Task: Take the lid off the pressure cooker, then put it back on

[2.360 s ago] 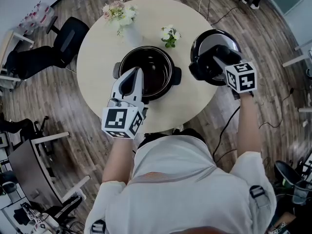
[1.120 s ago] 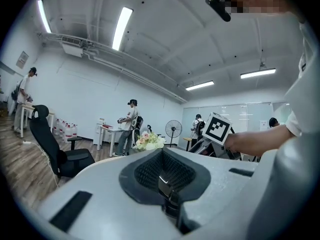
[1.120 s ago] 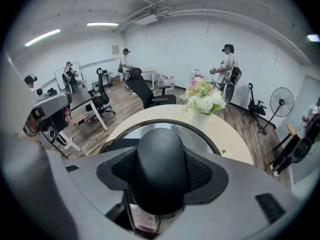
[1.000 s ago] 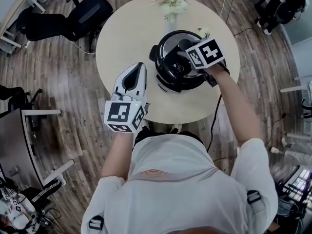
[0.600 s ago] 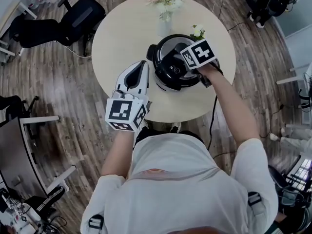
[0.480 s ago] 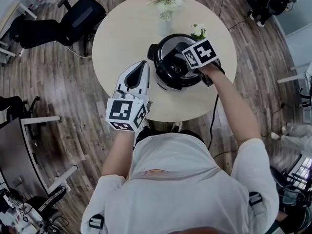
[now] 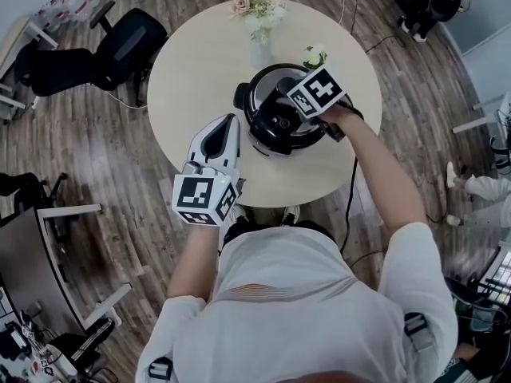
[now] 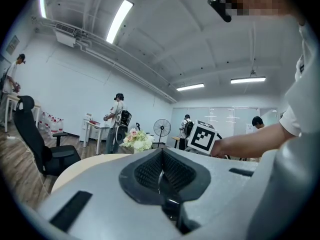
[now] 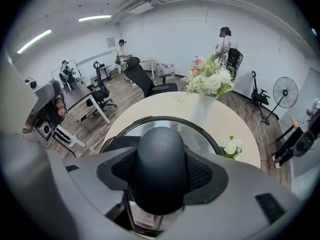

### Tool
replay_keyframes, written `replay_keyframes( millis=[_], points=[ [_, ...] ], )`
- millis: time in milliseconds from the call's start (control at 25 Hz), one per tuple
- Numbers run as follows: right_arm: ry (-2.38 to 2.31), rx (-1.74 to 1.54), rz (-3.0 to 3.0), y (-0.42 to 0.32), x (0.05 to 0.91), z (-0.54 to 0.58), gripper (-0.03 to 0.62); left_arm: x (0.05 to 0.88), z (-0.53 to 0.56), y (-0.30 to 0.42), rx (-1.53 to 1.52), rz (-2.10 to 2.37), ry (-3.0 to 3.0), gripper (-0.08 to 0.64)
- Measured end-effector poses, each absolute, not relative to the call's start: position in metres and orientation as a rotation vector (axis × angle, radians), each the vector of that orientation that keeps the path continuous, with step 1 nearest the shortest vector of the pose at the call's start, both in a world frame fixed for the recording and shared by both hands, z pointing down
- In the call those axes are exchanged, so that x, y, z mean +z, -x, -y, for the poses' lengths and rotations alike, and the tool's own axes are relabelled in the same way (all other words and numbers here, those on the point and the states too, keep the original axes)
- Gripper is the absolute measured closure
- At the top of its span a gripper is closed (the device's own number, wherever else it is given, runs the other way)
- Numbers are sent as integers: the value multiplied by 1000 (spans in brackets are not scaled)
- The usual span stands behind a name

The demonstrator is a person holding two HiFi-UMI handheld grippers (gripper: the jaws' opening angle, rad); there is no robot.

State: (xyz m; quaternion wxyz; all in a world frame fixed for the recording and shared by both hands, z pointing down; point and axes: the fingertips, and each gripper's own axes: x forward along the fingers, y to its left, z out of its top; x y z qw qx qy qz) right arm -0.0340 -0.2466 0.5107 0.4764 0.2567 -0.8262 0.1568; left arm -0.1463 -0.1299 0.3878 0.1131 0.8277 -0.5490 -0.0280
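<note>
The cooker is seen on the round table, just off its centre toward 5 o'clock. The lid is laid on top of it; whether it is locked cannot be told. The lid's black handle is clamped between the jaws of the right gripper, which is tilted steeply down from the 3 o'clock side of the cooker. In the right gripper view, the ribbed pads are pressed against both flanks of the handle, and the lid's shiny rim is seen beyond it.

The left gripper is held level at 8 o'clock of the cooker, above the table's edge and apart from the cooker. Its jaws are brought fully together, and nothing is gripped between them.

A bouquet in a vase is placed at 12 o'clock of the table. A small flower is set at 1 o'clock, just beside the cooker. An office chair is parked off the table at 9 o'clock.
</note>
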Motion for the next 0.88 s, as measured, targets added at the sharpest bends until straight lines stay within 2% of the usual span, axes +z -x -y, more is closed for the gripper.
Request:
replay_keyframes(
  millis=[600, 880],
  points=[
    [-114, 119, 2102, 39, 508, 232, 313, 386, 126, 137, -45, 1677, -2385, 555],
    [-88, 94, 2115, 40, 508, 231, 313, 387, 127, 130, -40, 1688, -2376, 557]
  ],
)
